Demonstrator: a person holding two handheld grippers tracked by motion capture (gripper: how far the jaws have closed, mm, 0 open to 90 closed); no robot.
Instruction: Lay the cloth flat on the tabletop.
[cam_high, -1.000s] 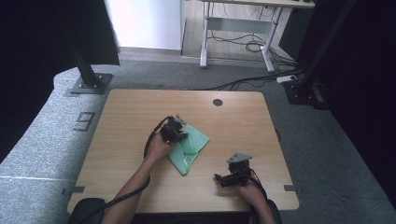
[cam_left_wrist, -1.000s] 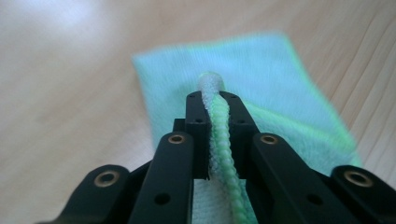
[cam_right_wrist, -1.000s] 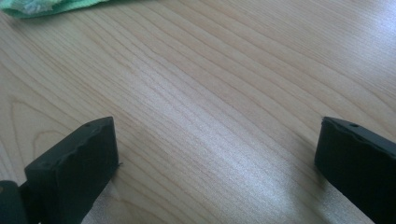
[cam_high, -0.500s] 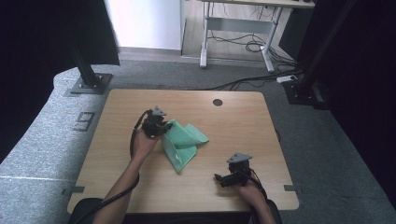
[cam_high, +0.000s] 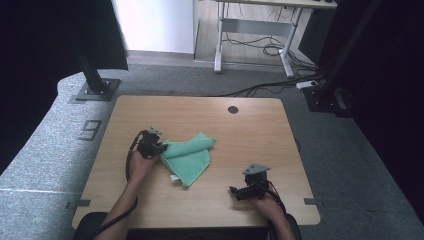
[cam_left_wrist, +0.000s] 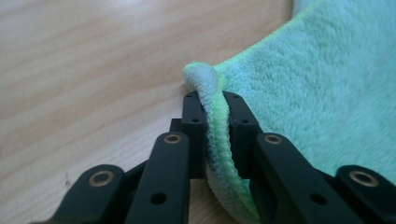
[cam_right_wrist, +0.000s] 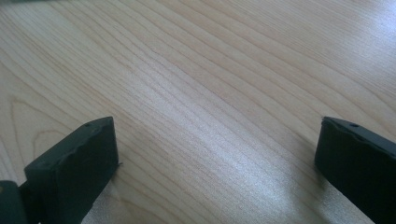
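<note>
Two grippers logged. Left gripper (cam_high: 156, 148): fingers (cam_left_wrist: 194, 122) pinched on left corner of green cloth (cam_high: 190, 156), lately easing open; cloth trails rightward across tabletop (cam_high: 250, 130). Right gripper (cam_high: 239, 192): fingers (cam_right_wrist: 74, 161) wide apart, empty, well right of cloth.

Wooden table (cam_high: 250, 130); grey carpet (cam_high: 350, 150); desk frame (cam_high: 252, 30) behind.

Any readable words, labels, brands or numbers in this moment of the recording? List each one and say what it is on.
"9": one large grey mark on the grey floor mat left of the wooden table; it could also be a 6 seen from the far side.
No print shows on the green cloth, on the table, or on the black jaws in either gripper view.
</note>
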